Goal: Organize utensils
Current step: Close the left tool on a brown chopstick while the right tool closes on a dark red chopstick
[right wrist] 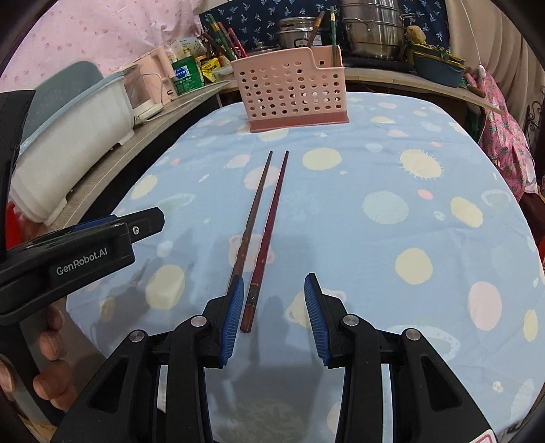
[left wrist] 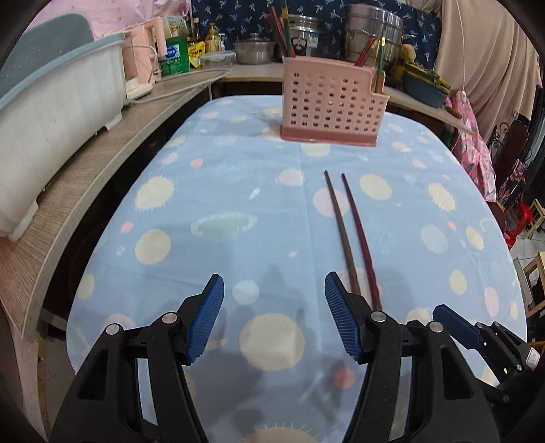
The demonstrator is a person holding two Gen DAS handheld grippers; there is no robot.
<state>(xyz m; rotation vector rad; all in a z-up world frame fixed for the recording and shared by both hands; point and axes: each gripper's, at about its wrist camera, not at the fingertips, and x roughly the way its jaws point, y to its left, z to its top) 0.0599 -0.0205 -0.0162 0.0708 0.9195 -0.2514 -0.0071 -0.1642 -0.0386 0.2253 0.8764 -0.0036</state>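
Black plastic left gripper with ribbed blue jaws, silver pivot pins, "GenRobot.AI" lettering.

The tablecloth is soft matt cloth, printed with pale planets. On it, the holder is smooth pink plastic with many holes. In front of the holder lie two chopsticks, dark lacquered wood, worn. Behind the holder stand shiny metal pots. The pads are ribbed blue rubber.
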